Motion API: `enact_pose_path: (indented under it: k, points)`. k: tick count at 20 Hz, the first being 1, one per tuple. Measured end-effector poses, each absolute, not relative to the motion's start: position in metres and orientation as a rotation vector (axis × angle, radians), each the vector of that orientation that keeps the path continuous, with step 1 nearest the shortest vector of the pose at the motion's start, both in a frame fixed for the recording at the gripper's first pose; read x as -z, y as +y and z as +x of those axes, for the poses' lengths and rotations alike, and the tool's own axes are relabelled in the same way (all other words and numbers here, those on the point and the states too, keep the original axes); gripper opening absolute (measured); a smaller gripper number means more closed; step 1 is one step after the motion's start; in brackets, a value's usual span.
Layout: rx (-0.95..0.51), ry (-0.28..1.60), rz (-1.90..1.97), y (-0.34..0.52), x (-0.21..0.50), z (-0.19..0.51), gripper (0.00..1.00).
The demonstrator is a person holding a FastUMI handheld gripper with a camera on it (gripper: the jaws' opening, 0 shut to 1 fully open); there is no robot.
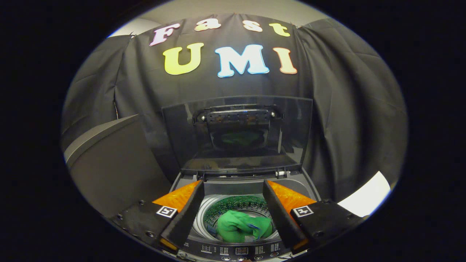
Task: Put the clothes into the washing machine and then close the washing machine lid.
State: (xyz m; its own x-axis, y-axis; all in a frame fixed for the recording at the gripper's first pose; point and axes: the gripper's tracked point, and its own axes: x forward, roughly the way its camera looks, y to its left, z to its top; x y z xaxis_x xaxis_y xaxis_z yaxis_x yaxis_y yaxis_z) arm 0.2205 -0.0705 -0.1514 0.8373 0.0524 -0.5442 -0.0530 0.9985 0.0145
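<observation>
Fingers (233, 189) spread wide with nothing between the 2 pads, hanging over the washing machine (309, 189), gripper (233, 191) pointing down at the open top. Green clothes (243, 225) bunched in the drum (204, 218), below the gap between the fingers, control panel (240, 251) on the near side. Lid (236, 134) standing upright at the far side, grey box (113, 167) off to the left.

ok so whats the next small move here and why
Probably lift the gripper up and forward toward the top edge of the lid, ready to pull it down. The green garment already lies in the drum, seen between the open, empty fingers, and the lid stands upright behind the opening, so closing it looks like the step left.
</observation>
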Motion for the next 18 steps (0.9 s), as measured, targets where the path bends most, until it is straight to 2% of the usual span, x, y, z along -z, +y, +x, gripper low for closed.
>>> enact_pose_path:
  k: [9,18]
  points:
    - [-0.041,0.556,0.007,-0.071,0.143,0.224,0.98]
    - [-0.066,0.462,0.002,-0.061,0.086,0.257,0.98]
